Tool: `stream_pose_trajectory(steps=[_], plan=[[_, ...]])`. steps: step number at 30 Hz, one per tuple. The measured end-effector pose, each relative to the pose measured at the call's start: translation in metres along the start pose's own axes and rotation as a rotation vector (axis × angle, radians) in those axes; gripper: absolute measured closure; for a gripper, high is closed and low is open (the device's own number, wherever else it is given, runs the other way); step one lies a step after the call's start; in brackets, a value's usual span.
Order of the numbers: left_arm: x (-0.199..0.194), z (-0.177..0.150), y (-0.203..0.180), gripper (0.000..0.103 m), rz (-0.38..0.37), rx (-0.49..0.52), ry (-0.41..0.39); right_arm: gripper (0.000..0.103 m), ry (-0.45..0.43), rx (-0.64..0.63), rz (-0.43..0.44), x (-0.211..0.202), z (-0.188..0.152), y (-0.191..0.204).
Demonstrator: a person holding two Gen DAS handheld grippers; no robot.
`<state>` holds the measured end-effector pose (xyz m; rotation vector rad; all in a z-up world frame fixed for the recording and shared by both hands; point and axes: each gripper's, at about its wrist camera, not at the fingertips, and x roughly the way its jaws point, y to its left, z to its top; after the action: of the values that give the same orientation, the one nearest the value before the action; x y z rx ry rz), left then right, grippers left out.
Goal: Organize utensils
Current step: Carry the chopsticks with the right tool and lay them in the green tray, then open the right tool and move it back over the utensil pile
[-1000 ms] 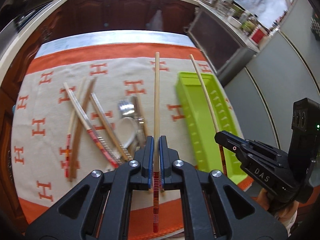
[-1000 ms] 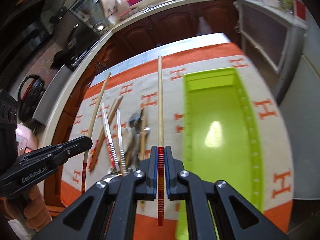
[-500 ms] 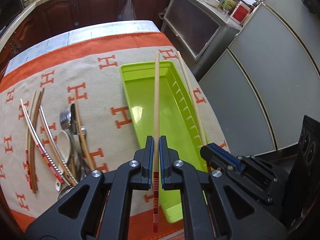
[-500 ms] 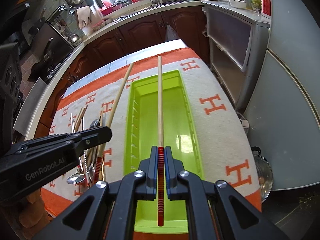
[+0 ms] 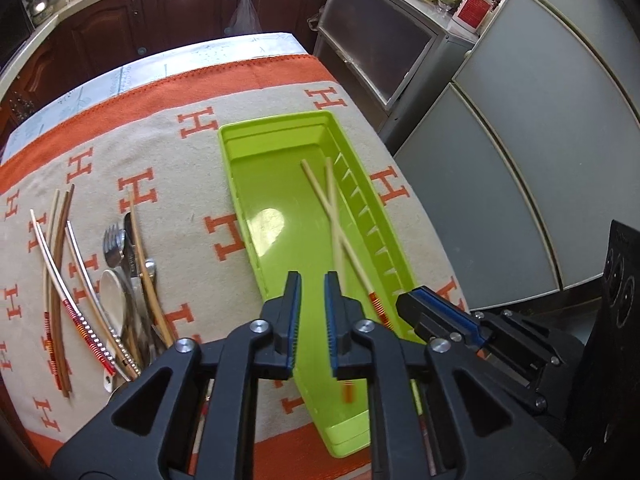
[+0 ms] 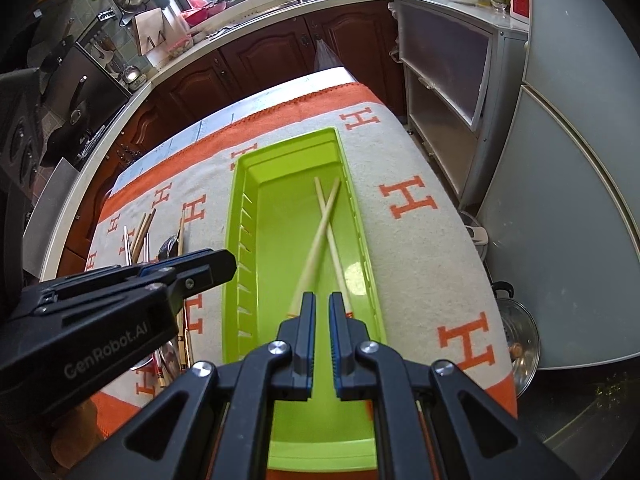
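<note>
Two wooden chopsticks with red-banded ends (image 5: 338, 224) lie crossed inside the lime green tray (image 5: 256, 236) along its right side; they also show in the right wrist view (image 6: 326, 224), in the tray (image 6: 240, 216). My left gripper (image 5: 311, 312) is open and empty above the tray's near half. My right gripper (image 6: 318, 332) is open and empty above the tray's near end. The right gripper's tip shows in the left wrist view (image 5: 432, 312). The left gripper shows in the right wrist view (image 6: 192, 268).
A pile of chopsticks, spoons and a fork (image 5: 116, 280) lies on the cream and orange cloth (image 5: 176, 184) left of the tray. Grey cabinets (image 5: 500, 160) stand close on the right. The table's edge lies just past the tray's right side.
Both grippers opened and let go of their chopsticks, which dropped into the green tray and now lie crossed. Both grippers moved a little further over the tray.
</note>
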<state>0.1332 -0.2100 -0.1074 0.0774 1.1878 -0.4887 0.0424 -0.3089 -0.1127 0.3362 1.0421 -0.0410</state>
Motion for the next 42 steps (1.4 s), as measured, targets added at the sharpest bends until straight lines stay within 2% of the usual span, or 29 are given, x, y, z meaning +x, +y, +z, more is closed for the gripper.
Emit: stream_pose_trajectory(steps=[3,4,9,13,18,22,32,42], plan=[[-0.009,-0.009,0.005,0.069,0.018,0.01,-0.029,0.093,0.003,-0.015,-0.002,0.0,-0.005,0.005],[-0.012,-0.012,0.007,0.067,0.024,0.009,-0.042,0.092,0.004,-0.017,-0.002,0.0,-0.007,0.007],[-0.028,-0.024,0.018,0.066,0.053,0.026,-0.079,0.084,-0.006,-0.01,0.009,-0.001,-0.017,0.014],[-0.045,-0.039,0.029,0.066,0.056,0.041,-0.131,0.084,0.004,-0.001,-0.005,-0.002,-0.025,0.018],[-0.06,-0.054,0.05,0.066,0.037,0.012,-0.133,0.083,0.002,0.006,-0.047,-0.009,-0.032,0.024],[-0.072,-0.061,0.068,0.066,0.052,-0.014,-0.144,0.082,-0.007,0.012,-0.059,-0.017,-0.033,0.03],[-0.102,-0.072,0.112,0.066,0.064,-0.064,-0.179,0.082,-0.066,-0.049,-0.081,-0.037,-0.029,0.07],[-0.117,-0.085,0.151,0.066,0.12,-0.114,-0.203,0.082,-0.091,-0.126,-0.06,-0.044,-0.028,0.115]])
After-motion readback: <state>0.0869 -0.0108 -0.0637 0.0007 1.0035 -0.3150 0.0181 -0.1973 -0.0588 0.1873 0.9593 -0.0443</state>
